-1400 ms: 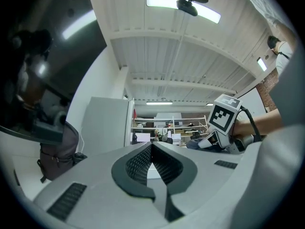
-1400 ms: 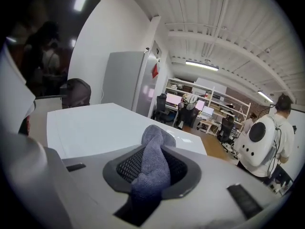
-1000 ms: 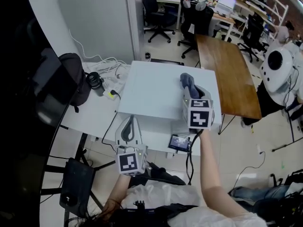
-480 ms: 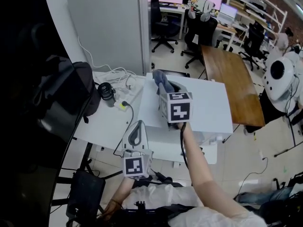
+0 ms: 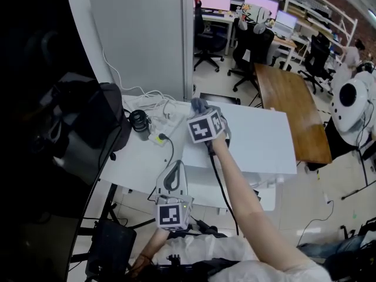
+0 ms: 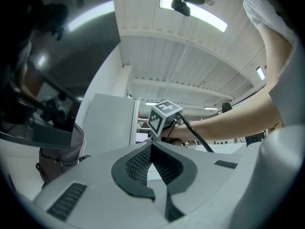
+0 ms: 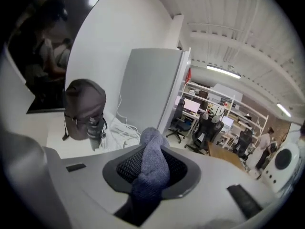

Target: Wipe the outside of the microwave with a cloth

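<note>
The right gripper [image 5: 205, 114], clamped on the cloth [image 5: 197, 104], has swept left across the microwave [image 5: 258, 140]; overshooting the edge could snag the cables [image 5: 157, 103]. The left gripper [image 5: 171, 178] hangs closed, empty.

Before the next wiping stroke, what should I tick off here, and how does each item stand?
1. Cloth clamped in right gripper: ok.
2. Cloth pressed on microwave top: cannot tell; it is at the far left corner.
3. Left gripper shut, nothing between its jaws: ok.
4. Left gripper off the microwave top, over the table: ok.
5. Space beside that corner free: not ok, cables and a dark bottle lie close.
</note>
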